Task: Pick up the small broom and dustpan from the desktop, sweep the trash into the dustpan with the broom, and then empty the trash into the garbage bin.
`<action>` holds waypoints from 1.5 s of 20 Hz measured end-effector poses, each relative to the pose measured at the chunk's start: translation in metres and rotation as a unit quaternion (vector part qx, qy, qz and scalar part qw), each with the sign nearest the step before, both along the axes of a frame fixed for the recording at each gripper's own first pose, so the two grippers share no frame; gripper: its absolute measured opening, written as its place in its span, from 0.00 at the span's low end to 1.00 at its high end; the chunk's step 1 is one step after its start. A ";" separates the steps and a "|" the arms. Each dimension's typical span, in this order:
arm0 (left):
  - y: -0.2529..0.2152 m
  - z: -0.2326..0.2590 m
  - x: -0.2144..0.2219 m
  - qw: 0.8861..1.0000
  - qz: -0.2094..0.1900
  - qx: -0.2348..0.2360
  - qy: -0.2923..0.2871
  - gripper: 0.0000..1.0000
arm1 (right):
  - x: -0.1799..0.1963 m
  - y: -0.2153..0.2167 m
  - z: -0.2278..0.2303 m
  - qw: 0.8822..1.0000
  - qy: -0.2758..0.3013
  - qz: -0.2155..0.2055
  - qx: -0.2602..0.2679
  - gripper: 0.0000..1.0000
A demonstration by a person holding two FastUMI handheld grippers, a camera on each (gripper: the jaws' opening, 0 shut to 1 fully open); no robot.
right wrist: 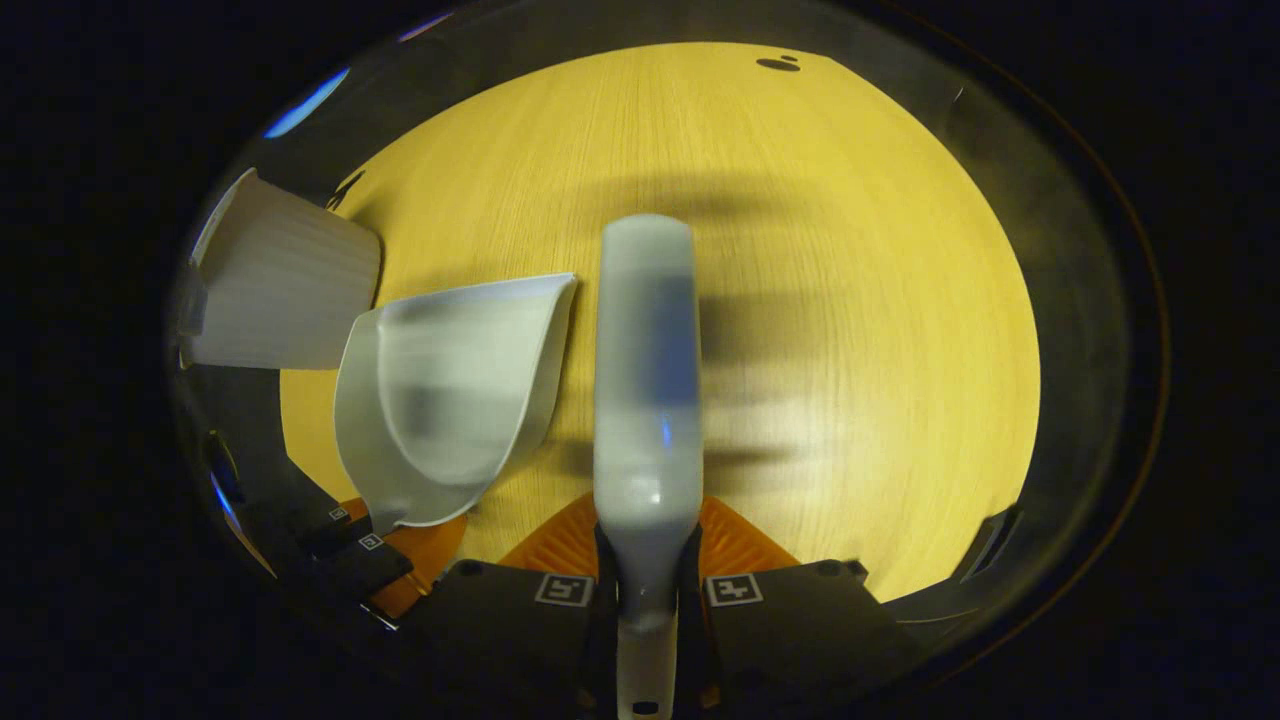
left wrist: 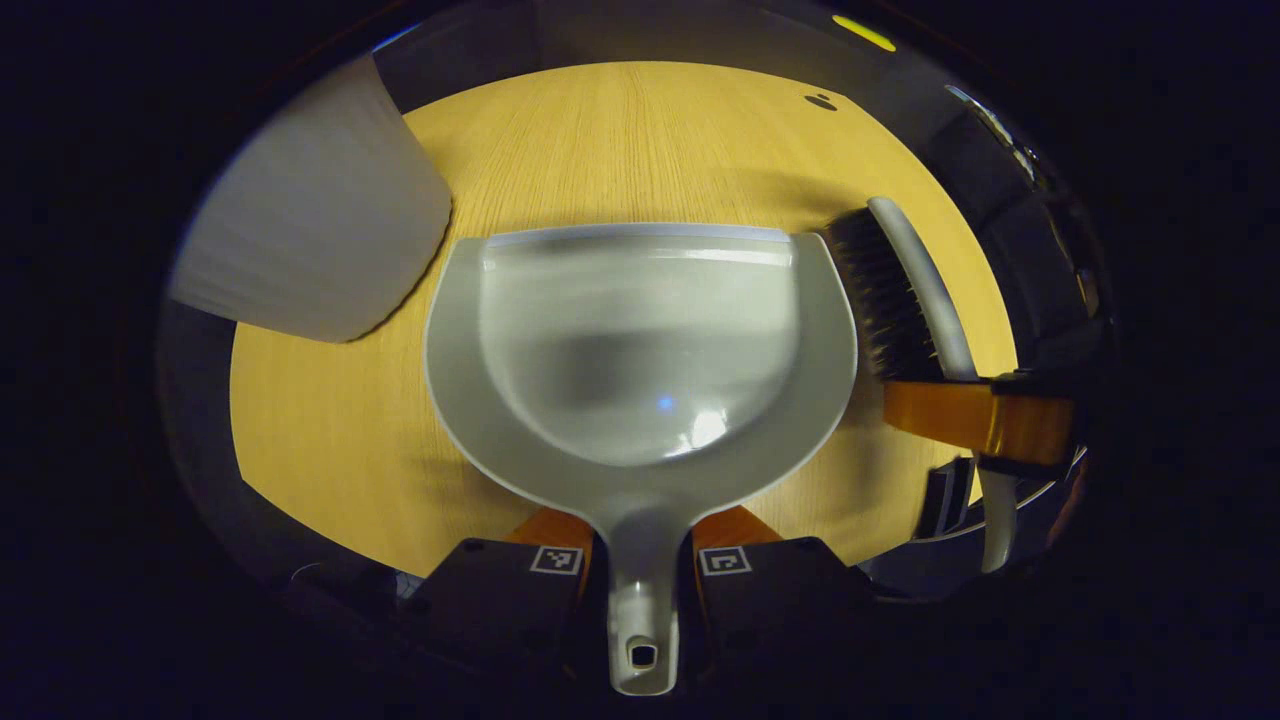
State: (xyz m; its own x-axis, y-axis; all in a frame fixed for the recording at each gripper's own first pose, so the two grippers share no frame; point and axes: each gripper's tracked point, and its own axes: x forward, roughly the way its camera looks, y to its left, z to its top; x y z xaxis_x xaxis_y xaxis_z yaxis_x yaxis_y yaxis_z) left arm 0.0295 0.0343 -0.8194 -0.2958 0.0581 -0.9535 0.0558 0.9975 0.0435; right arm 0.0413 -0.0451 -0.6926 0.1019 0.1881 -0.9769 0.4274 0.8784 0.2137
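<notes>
My left gripper (left wrist: pixel 642 530) is shut on the handle of the grey dustpan (left wrist: pixel 640 350), which lies flat over the wooden table with its mouth pointing away; its scoop looks empty. In the left gripper view, the small broom (left wrist: pixel 905 300) stands just right of the pan, dark bristles facing it, held by the right gripper (left wrist: pixel 985 418). In the right gripper view, my right gripper (right wrist: pixel 648 535) is shut on the broom (right wrist: pixel 645 370), whose grey back points forward. The dustpan (right wrist: pixel 450 390) sits to its left with the left gripper (right wrist: pixel 372 556) behind it.
The white ribbed garbage bin (left wrist: pixel 310 210) stands at the table's far left, close to the dustpan's left corner, and is also in the right gripper view (right wrist: pixel 280 290). A small dark mark (left wrist: pixel 820 100) lies near the far edge of the wooden table (right wrist: pixel 850 300).
</notes>
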 end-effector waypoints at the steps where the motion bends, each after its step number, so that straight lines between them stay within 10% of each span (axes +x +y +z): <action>1: -0.001 0.002 0.005 1.000 0.003 -0.006 0.004 0.26 | -0.001 0.005 -0.005 1.000 0.006 0.003 -0.004 0.27; 10: -0.020 -0.001 -0.004 0.997 0.018 -0.054 0.047 0.39 | -0.007 0.011 -0.019 0.999 0.037 0.014 -0.022 0.33; 13: -0.022 -0.001 0.000 0.998 -0.004 -0.048 0.040 0.87 | -0.009 0.019 -0.017 0.999 0.046 0.009 -0.007 0.46; 17: -0.020 0.018 0.005 0.998 -0.034 -0.049 0.022 0.86 | -0.013 0.021 -0.012 0.999 0.043 0.011 -0.021 1.00; 30: -0.016 0.123 0.011 0.969 -0.202 -0.056 -0.135 0.86 | -0.019 0.007 0.114 0.986 -0.141 -0.018 -0.082 0.99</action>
State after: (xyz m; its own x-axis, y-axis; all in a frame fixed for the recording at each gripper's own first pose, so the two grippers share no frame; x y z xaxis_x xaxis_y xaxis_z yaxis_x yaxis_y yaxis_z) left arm 0.0403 0.0181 -0.6960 -0.0100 0.0088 -0.9999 0.4434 0.8963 0.0034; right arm 0.0223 -0.0383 -0.5791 0.3784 0.0206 -0.9254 0.4034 0.8961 0.1849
